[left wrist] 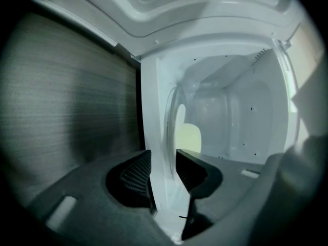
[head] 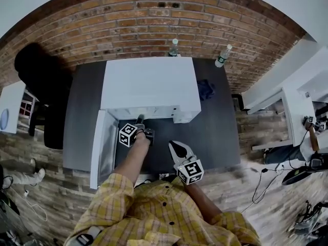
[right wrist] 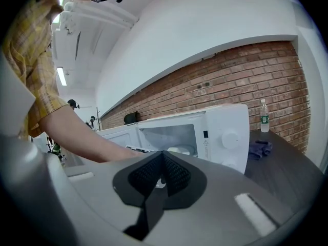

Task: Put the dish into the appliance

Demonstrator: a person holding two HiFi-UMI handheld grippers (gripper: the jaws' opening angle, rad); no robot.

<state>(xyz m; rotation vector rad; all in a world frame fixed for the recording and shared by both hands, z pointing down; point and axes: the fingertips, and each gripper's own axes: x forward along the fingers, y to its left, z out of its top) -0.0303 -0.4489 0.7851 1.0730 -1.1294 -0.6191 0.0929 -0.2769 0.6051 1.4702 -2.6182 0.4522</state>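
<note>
While my left hand-held gripper reaches into the open front of the white microwave at my 12 o'clock, its jaws stand wide apart. A white edge runs between them, but the pads do not appear to press on it. I cannot tell whether that edge is the rim of the dish or the lip of the oven floor. The dish shows as a pale, rounded shape resting inside the cavity, visible through the opening from the right gripper view. The door is swung fully open, lying toward 8 o'clock of the oven body. My right hand-held gripper hovers over the dark desk, at about 4 o'clock from the left one and well short of the microwave. Its jaws are closed together with nothing between them. I judge the main step done, since the dish is in the appliance and no longer gripped. What seems left is drawing my left hand-held gripper back out, and perhaps closing the door.
</note>
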